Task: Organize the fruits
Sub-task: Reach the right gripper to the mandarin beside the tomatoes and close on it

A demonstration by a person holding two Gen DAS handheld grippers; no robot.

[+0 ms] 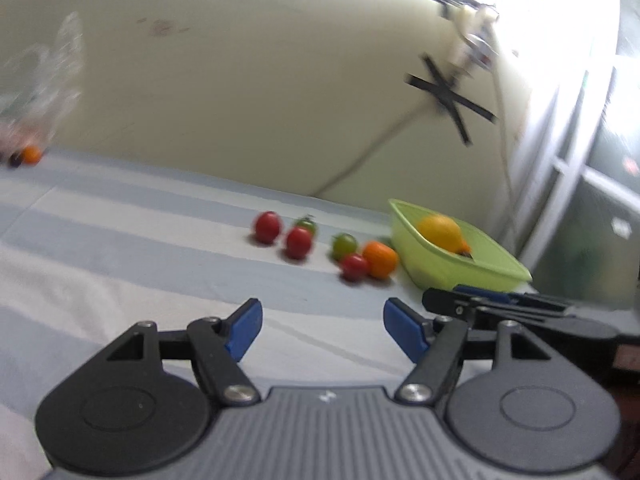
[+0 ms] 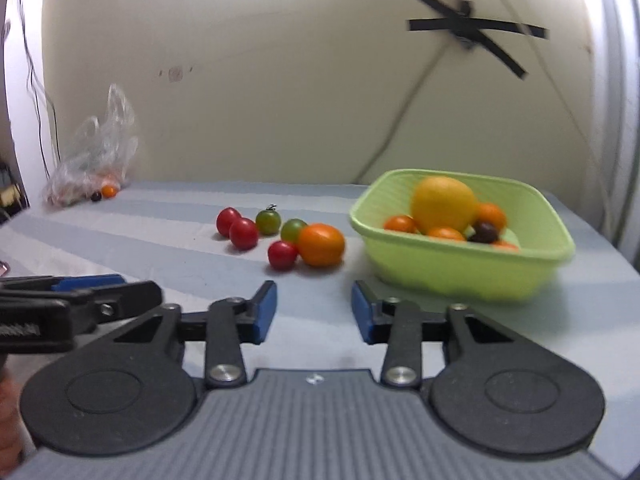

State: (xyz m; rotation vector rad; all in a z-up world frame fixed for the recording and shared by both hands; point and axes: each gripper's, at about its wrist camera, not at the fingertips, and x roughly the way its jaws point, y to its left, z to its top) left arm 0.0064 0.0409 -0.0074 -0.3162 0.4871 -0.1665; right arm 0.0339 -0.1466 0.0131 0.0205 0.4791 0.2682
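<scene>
A light green basket (image 2: 460, 268) stands on the striped cloth at the right and holds a large yellow fruit (image 2: 443, 204), several small orange ones and a dark one. Left of it lies a loose cluster: three red tomatoes (image 2: 243, 233), two green ones (image 2: 268, 221) and an orange fruit (image 2: 321, 244). My right gripper (image 2: 314, 312) is open just short of the cluster, with nothing between its blue pads. My left gripper (image 1: 323, 330) is open too, empty, and aimed at the same cluster (image 1: 298, 242) and the basket (image 1: 460, 276).
A crumpled clear plastic bag (image 2: 96, 148) lies at the back left against the wall, with a small orange fruit (image 2: 108, 191) and a dark one beside it. The two grippers sit side by side, close together. Bare cloth lies in front of the fruit.
</scene>
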